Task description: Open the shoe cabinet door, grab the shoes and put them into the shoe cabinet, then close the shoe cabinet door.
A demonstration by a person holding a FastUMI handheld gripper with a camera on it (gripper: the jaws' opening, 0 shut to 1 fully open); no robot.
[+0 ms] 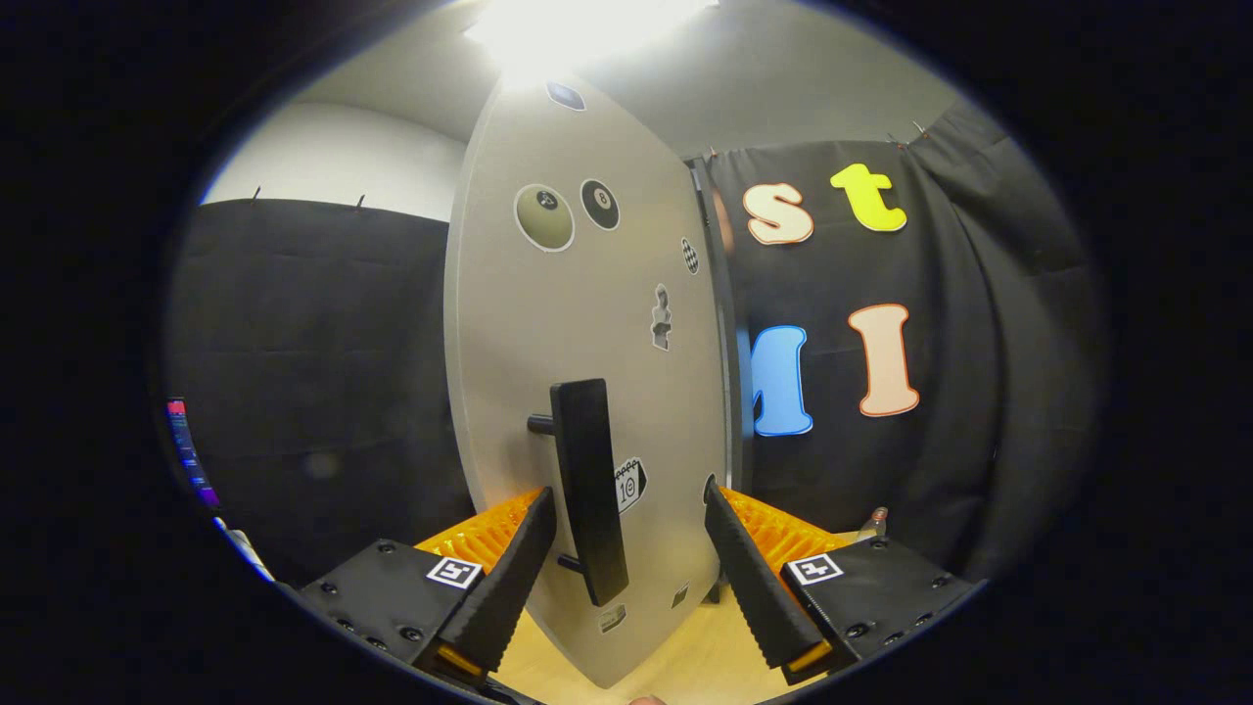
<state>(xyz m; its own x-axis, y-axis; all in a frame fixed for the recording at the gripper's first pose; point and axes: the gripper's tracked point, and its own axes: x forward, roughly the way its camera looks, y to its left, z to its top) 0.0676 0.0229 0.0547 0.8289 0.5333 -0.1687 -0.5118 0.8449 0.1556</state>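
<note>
1. Grey panel dead ahead: shoe cabinet door [578,323], seen at an angle, its free edge toward the left and its hinge side toward the right against a dark vertical post [726,323].
2. Door face carries several stickers [545,217], two round ones near the top and smaller ones lower down; not reading them.
3. Black bar handle [590,490] stands upright on the door, held off the panel by two short standoffs, one near its top and one near its bottom.
4. Tool [629,504] is spread wide, nothing gripped. The handle sits in the gap between the fingers [509,578], much closer to the left one; the left fingertip is just beside the handle's left edge, can't tell if it touches. The right finger is well clear of the handle and overlaps the door's lower right part.
5. Lower door edge hangs over a light wood floor [685,656], visible between and below the fingers.
6. Black cloth wall [313,372] behind the door on the left and on the right; pale wall and a bright ceiling light [558,29] above.
7. Small bottle-like object [874,524] just beyond the right finger, near the cloth; too small to identify.
8. Shoes and cabinet interior: can't tell where from this angle.
</note>
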